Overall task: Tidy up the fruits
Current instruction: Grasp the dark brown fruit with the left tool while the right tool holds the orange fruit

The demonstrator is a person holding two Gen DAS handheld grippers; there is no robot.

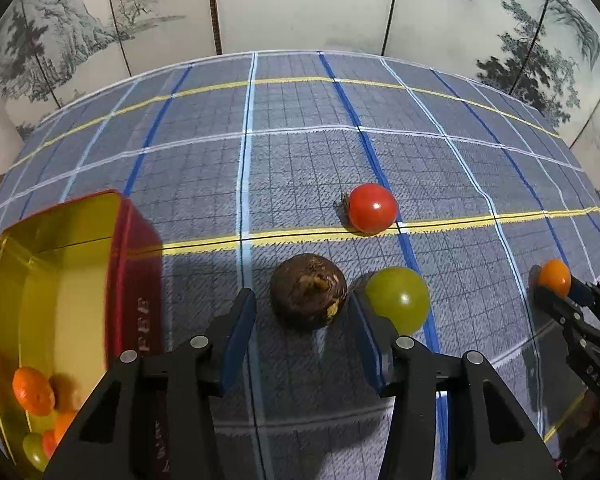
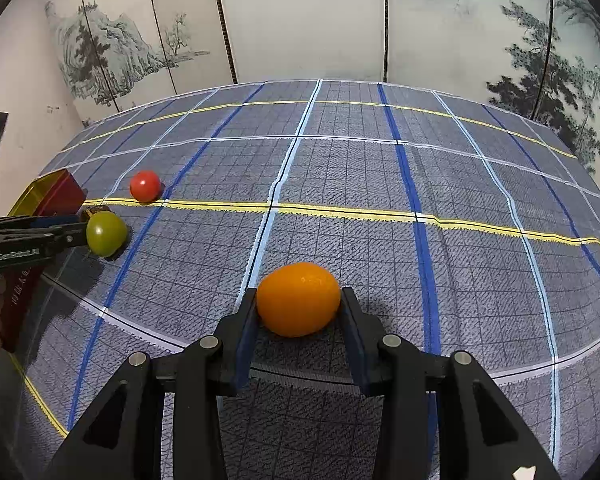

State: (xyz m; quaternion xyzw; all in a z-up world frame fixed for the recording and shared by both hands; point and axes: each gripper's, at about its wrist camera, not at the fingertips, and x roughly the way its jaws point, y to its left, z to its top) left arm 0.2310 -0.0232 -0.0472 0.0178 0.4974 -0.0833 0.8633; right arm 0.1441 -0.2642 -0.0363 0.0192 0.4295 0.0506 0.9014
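My left gripper is open, its fingers on either side of a dark brown round fruit on the plaid cloth. A green grape lies just outside its right finger, and a red tomato lies farther ahead. A red tin with a gold inside stands at the left and holds several orange and green fruits. My right gripper has its fingers against both sides of an orange kumquat resting on the cloth. The kumquat also shows in the left wrist view.
A blue-grey plaid tablecloth covers the table. A painted folding screen stands behind the far edge. In the right wrist view the left gripper, green grape, red tomato and tin are at the left.
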